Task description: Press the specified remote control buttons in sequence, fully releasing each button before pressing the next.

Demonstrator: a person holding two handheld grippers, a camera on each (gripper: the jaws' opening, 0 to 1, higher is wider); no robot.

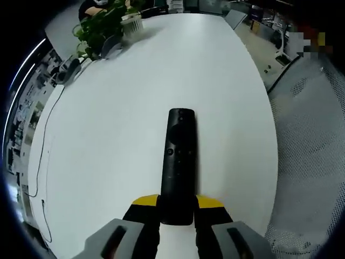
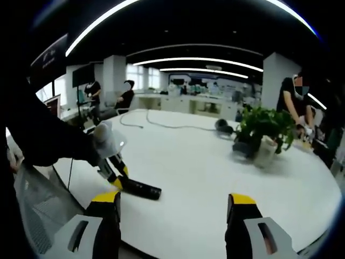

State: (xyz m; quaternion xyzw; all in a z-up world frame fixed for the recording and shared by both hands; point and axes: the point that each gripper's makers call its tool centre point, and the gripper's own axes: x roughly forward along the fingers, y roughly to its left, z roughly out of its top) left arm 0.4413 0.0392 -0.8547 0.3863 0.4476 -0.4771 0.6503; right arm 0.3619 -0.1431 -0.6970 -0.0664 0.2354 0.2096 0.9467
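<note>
Two grippers are at work, and only the first stage of the task can be judged as done: the remote control (image 1: 178,167) is clamped at its near end between the yellow-tipped jaws of the left gripper (image 1: 177,211), its length pointing away over the white table (image 1: 118,135). No press is under way, since the right gripper (image 2: 175,208) is held well back from the remote control, its jaws spread wide with nothing between them; the whole button sequence is therefore judged to be left. In the right gripper view the remote control (image 2: 141,188) is seen lying low over the near-left part of the table (image 2: 215,178), with the left gripper (image 2: 116,174) on its end. Bare tabletop is found on every side of it, so room for an approach from above is ample. A mesh chair back (image 1: 318,162) stands close beside the table edge on the right. Farther off, a potted plant (image 2: 264,132) and a thin cable (image 1: 43,162) are placed well apart from the remote control, near the far edges.
</note>
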